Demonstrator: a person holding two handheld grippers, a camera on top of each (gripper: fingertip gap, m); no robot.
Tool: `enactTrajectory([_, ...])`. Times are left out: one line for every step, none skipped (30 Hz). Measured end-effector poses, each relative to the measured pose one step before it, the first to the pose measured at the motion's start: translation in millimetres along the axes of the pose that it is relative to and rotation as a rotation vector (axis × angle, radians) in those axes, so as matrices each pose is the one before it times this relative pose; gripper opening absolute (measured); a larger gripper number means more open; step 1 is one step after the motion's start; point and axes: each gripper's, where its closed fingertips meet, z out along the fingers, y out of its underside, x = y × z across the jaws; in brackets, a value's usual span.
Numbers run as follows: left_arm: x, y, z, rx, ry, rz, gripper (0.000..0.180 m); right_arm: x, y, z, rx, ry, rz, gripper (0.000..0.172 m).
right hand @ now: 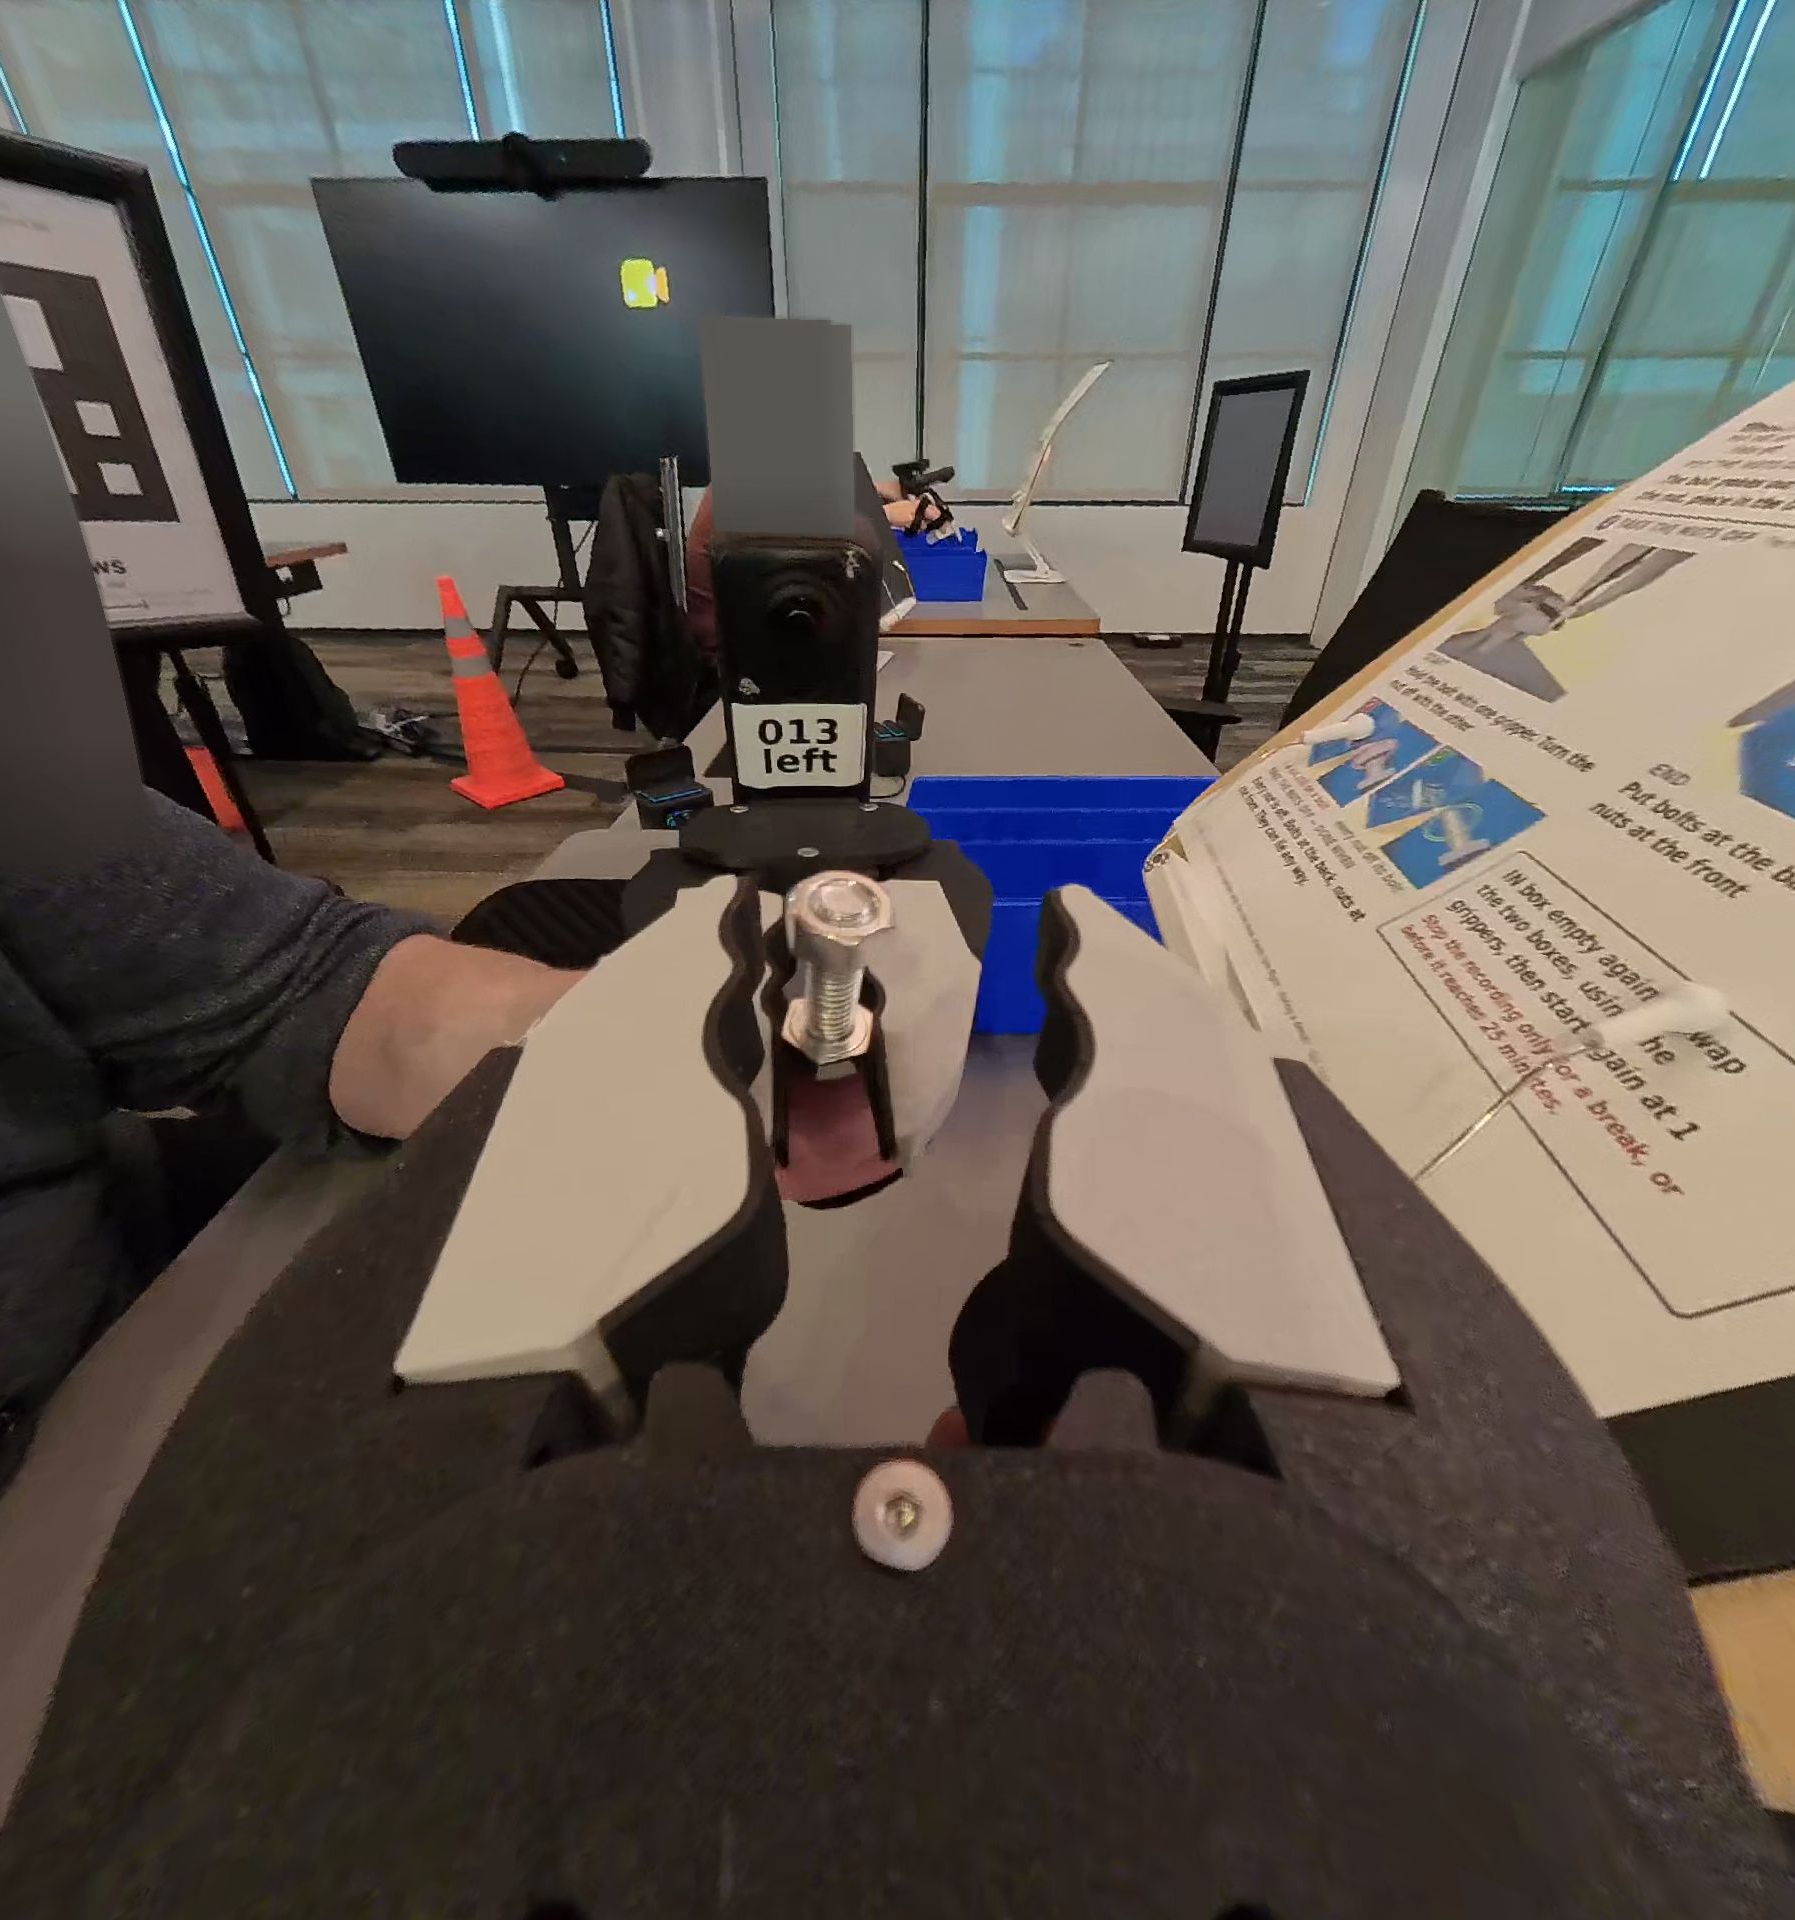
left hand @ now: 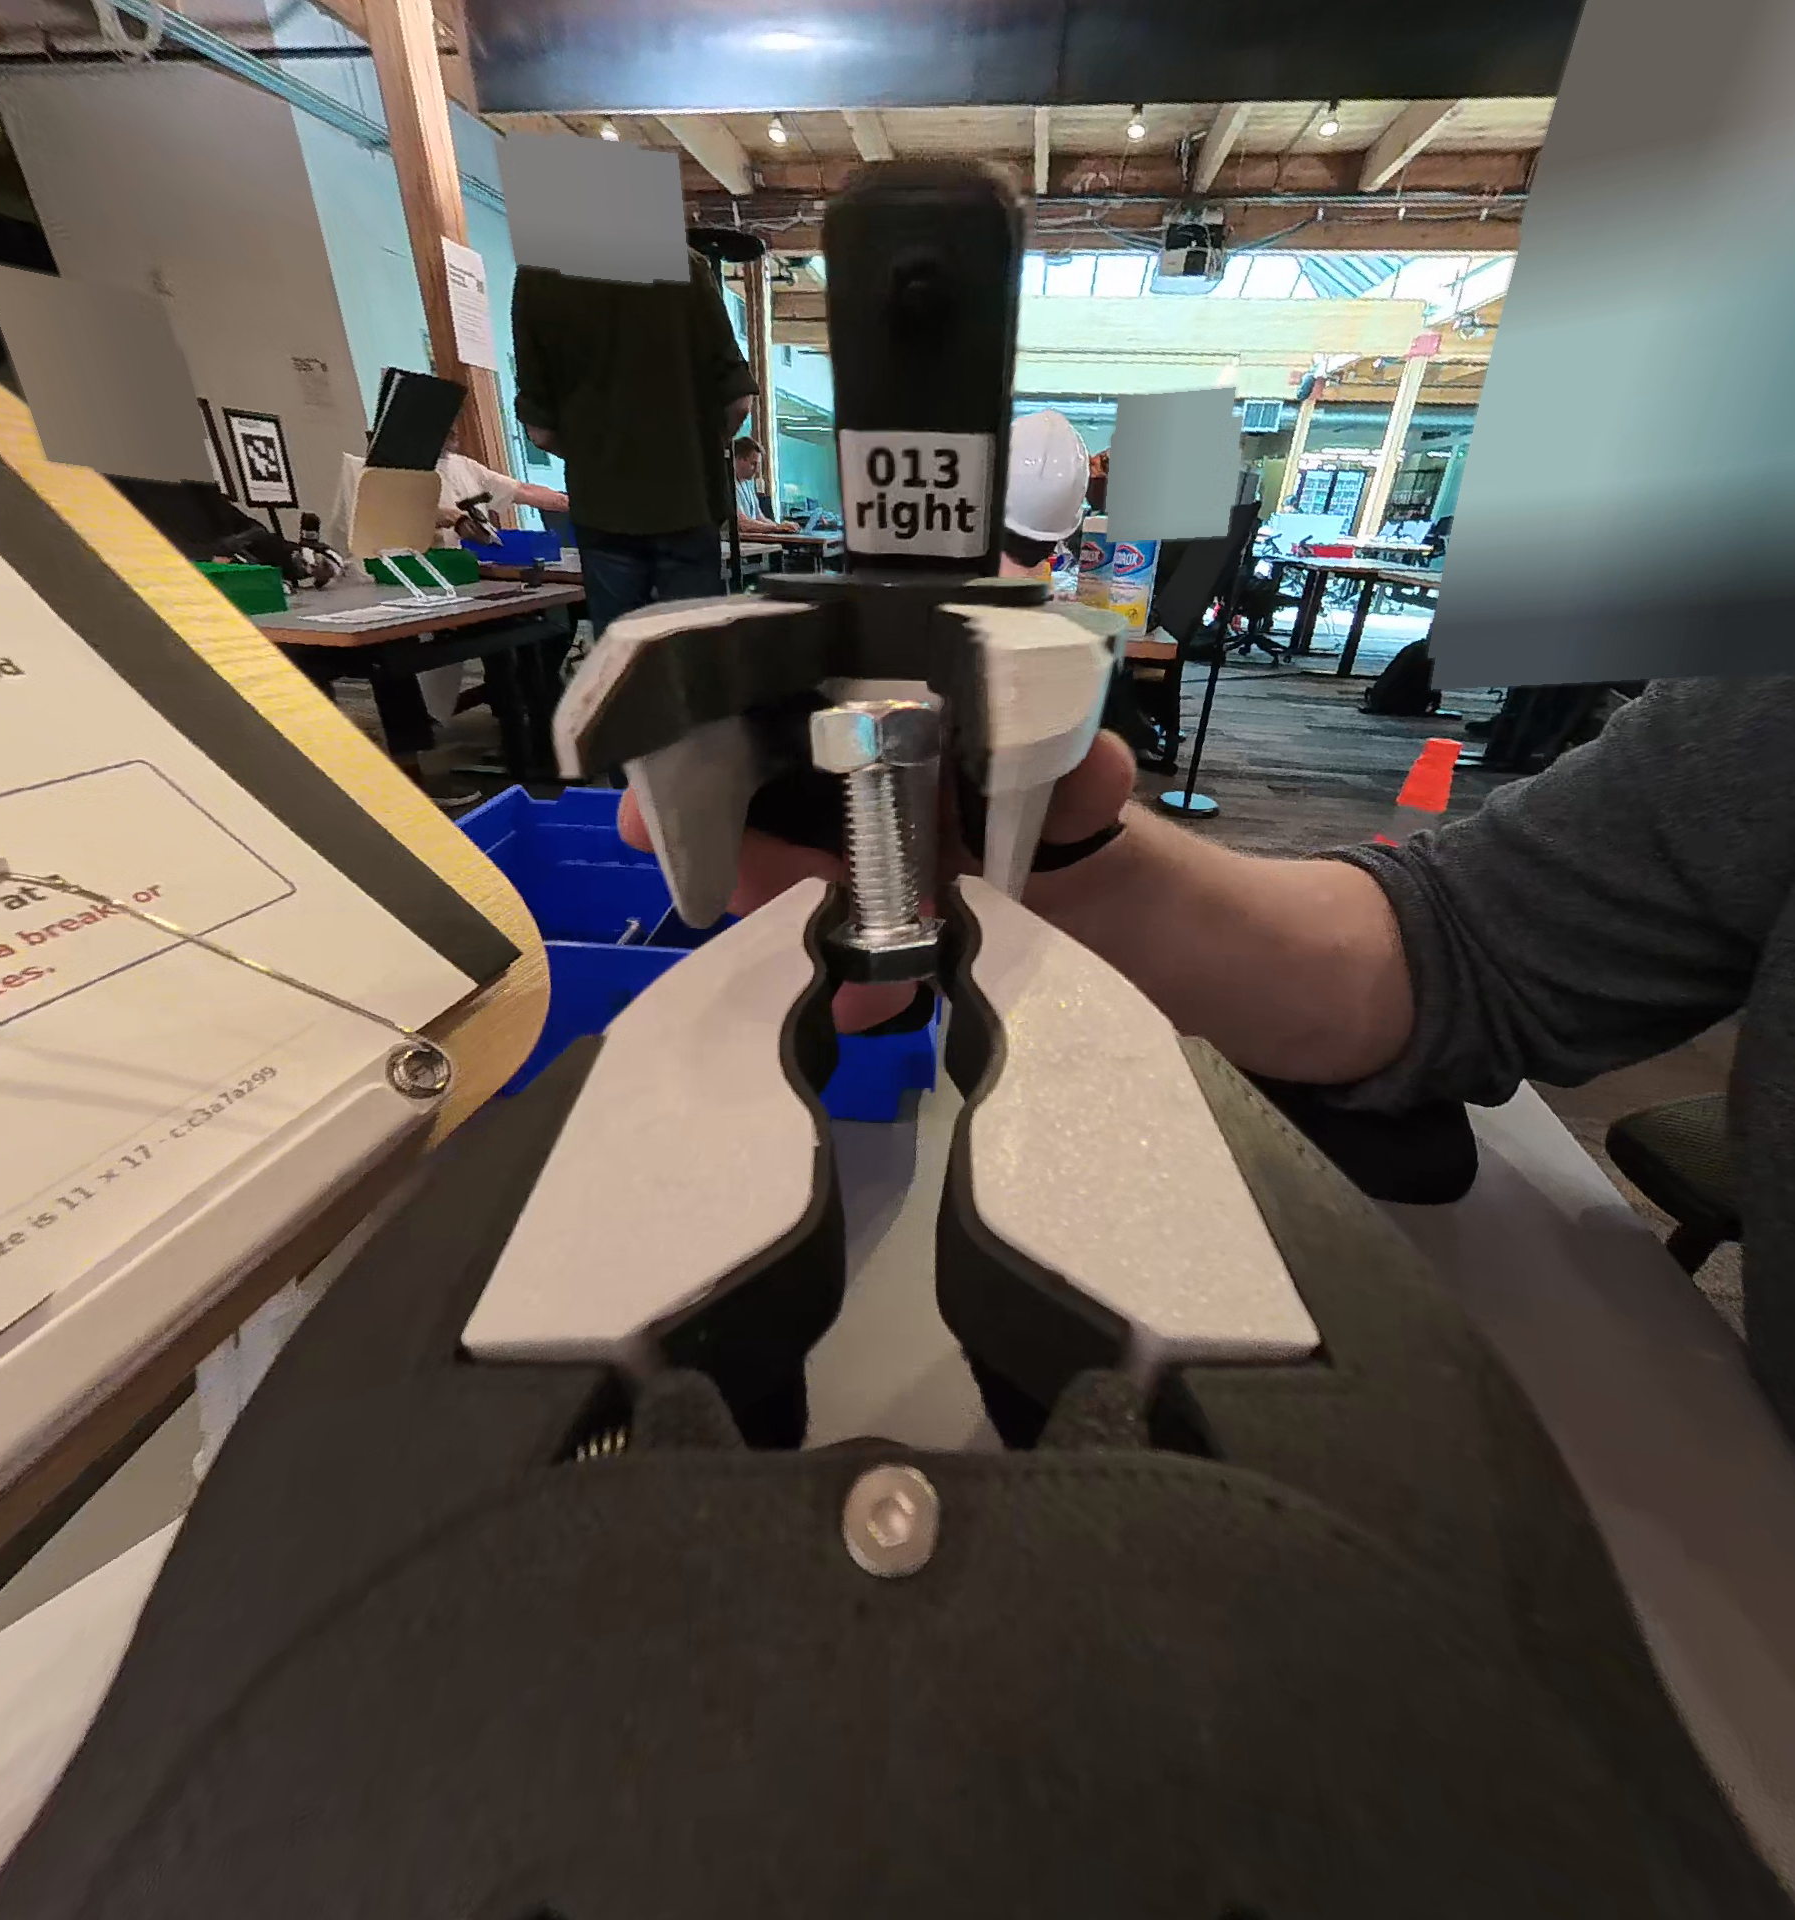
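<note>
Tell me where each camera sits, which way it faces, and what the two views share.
Left wrist view: on the left gripper, facing the right gripper; a hand and grey sleeve show.
Right wrist view: on the right gripper, open, facing the left gripper; forearm at left.
Shared: silver bolt upright, its nut clamped by the left gripper; blue bin; instruction board.

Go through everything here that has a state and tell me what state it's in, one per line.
Left gripper: shut on the nut.
Nut: threaded on the bolt, far from the head.
Bolt: upright, head up.
Right gripper: open, fingers either side of the bolt.
Blue bin: open-topped.
Screen: mostly dark.
</note>
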Motion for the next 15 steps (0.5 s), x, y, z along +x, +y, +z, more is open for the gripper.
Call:
enactTrajectory([0.96, 0.43, 0.80, -0.0032, 0.0005, 0.0044, 0.017, 2.65, 1.48, -0.68, 0.0015, 0.0037, 0.0109, 0.049])
enactTrajectory([-0.39, 0.17, 0.05, -0.0042, -0.0051, 0.0002, 0.017, 2.73, 0.52, -2.03, 0.0067, 0.0000, 0.0106, 0.052])
enactTrajectory([-0.32, -0.89, -0.78, 0.0017, -0.0004, -0.0017, 0.017, 2.23, 0.12, -2.68, 0.0046, -0.0045, 0.0096, 0.054])
enactTrajectory([-1.05, -1.79, -1.69, 0.0094, -0.0033, -0.0021, 0.017, 2.41, 0.25, -2.86, 0.0005, -0.0001, 0.0029, 0.056])
enactTrajectory([-0.65, -2.77, -2.46, 0.0166, 0.0037, -0.0060, 0.017, 3.18, 0.05, -3.35, 0.0013, 0.0090, -0.0054, 0.055])
enactTrajectory([0.40, -2.37, -2.38, 0.0109, 0.0141, -0.0063, 0.017, 3.82, -0.16, -3.40, 0.0029, 0.0162, -0.0046, 0.048])
enactTrajectory([-0.77, -1.35, -1.76, 0.0035, -0.0040, 0.0071, 0.017, 1.25, -1.09, -2.51, 0.0043, 0.0028, -0.0038, 0.046])
enactTrajectory([-1.41, 0.59, -0.49, -0.0083, -0.0108, 0.0087, 0.017, -2.25, -1.35, -0.54, -0.0026, -0.0110, -0.0064, 0.046])
enactTrajectory([0.35, 1.04, 0.34, -0.0066, 0.0025, 0.0027, 0.017, -3.67, -2.66, 0.69, 0.0040, -0.0115, -0.0102, 0.047])
enactTrajectory([0.72, 0.87, 0.80, 0.0000, 0.0062, -0.0032, 0.017, -4.24, -3.59, 1.39, 0.0148, -0.0119, -0.0067, 0.048])
enactTrajectory([0.56, 0.91, 1.16, 0.0007, 0.0032, -0.0041, 0.017, -4.47, -2.39, 2.20, 0.0105, -0.0155, 0.0012, 0.048])
enactTrajectory([0.55, 1.43, 1.30, -0.0031, 0.0036, -0.0027, 0.017, -2.24, 0.05, 2.43, -0.0036, -0.0039, 0.0036, 0.049])
enactTrajectory([0.55, 1.32, 1.08, -0.0039, 0.0029, -0.0006, 0.017, -1.09, 1.00, 1.93, -0.0072, 0.0020, -0.0024, 0.049])
enactTrajectory([0.42, 0.96, 0.74, -0.0021, 0.0013, 0.0004, 0.017, -0.68, 0.63, 1.18, -0.0027, -0.0006, -0.0012, 0.049])
enactTrajectory([0.50, 0.35, 0.46, -0.0008, 0.0021, 0.0000, 0.017, 0.07, 0.11, 0.24, 0.0023, -0.0008, 0.0044, 0.048])
